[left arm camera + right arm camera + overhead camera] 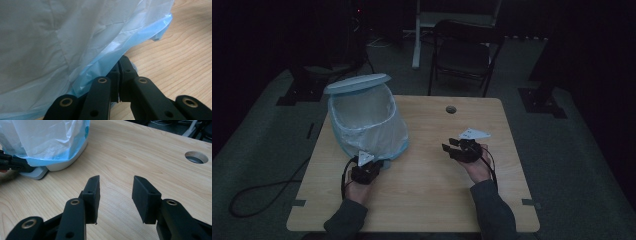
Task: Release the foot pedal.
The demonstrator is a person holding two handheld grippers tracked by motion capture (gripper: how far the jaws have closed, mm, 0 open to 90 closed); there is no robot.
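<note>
bin (362,117) on table (427,200), chair (462,52) behind

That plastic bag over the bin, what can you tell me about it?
The plastic bag is thin, crinkled and see-through, whitish with a pale blue lower edge. It lines a small white bin and is folded down over the outside, nearly to the bin's base. The bin stands on the wooden table at its left, lid raised. The left gripper reaches its blue hem, fingers shut; whether they pinch it is unclear.
</note>
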